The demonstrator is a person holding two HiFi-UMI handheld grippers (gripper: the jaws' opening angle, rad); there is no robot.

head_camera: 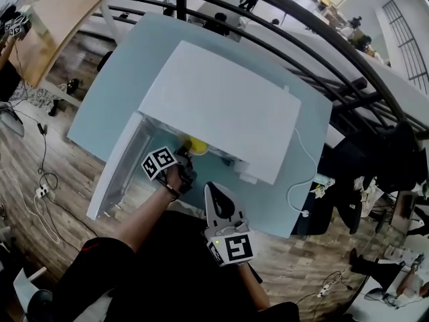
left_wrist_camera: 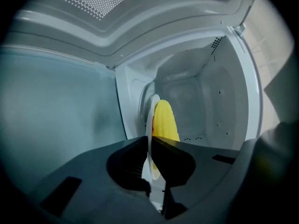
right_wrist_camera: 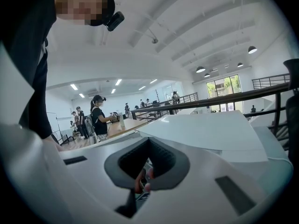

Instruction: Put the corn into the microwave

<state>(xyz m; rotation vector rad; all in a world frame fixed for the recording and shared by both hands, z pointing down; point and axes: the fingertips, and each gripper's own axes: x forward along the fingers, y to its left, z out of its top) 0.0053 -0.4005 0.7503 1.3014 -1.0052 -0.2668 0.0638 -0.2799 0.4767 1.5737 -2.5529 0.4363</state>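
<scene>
Insertion step. L gripper (left_wrist_camera: 150,143) jaws clamped tight on rim of white plate (left_wrist_camera: 150,111) w/ corn (left_wrist_camera: 164,119) on it, just inside open microwave (head_camera: 228,106) mouth. R gripper (head_camera: 213,194) jaws together, empty, hanging back near side. Next, prob: push plate farther in, set down, let go.

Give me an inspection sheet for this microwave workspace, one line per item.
Surface: light blue table on a wood floor.
Job's things: white microwave, door open; corn on a white plate at the cavity mouth.
Clutter: nothing seen.
Grippers: left gripper shut on the plate's rim; right gripper shut, empty, back from the microwave.
Cables: white cord across the table; power strip on the floor.
Surroundings: black railing, desk, people beyond.
</scene>
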